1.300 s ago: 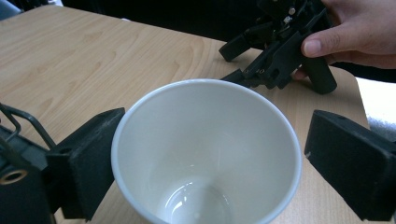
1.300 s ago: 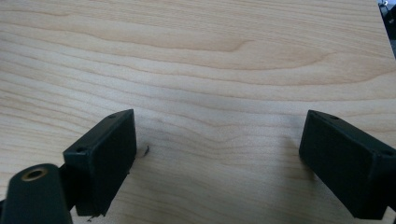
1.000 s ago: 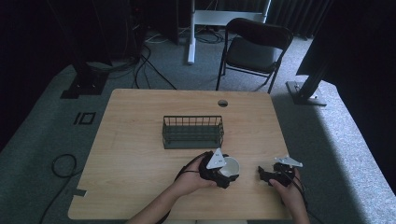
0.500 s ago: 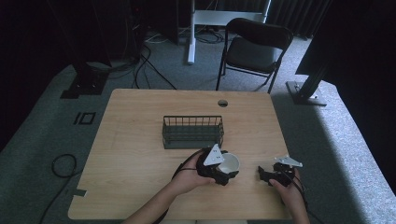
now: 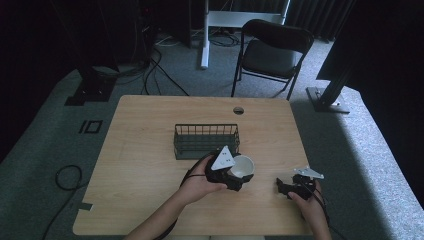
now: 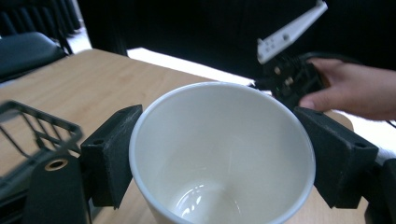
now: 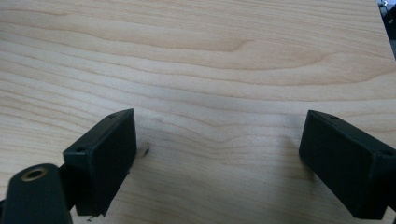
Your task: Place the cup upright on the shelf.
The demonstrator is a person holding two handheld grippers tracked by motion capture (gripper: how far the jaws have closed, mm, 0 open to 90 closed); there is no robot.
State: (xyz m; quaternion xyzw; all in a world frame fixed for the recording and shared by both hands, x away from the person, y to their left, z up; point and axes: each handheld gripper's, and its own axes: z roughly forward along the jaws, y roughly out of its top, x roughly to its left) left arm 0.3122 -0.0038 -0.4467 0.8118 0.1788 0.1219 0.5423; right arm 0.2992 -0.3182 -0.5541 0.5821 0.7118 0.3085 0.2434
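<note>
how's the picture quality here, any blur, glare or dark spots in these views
High view: dim overall, the room's edges nearly black, the wooden table evenly lit. Left gripper view: the white cup is sharp with a small glare spot inside near its bottom, the wire basket at the left edge is blurred, the backdrop very dark. Right gripper view: bright and even, wood grain crisp.

The cup (image 6: 219, 154) is glossy white, smooth like glazed ceramic. The tabletop (image 7: 196, 60) is pale wood grain with a matt finish. The basket (image 5: 206, 141) is dark wire. Tongs (image 6: 219, 158) pads (image 6: 109, 163) look matt black plastic.
</note>
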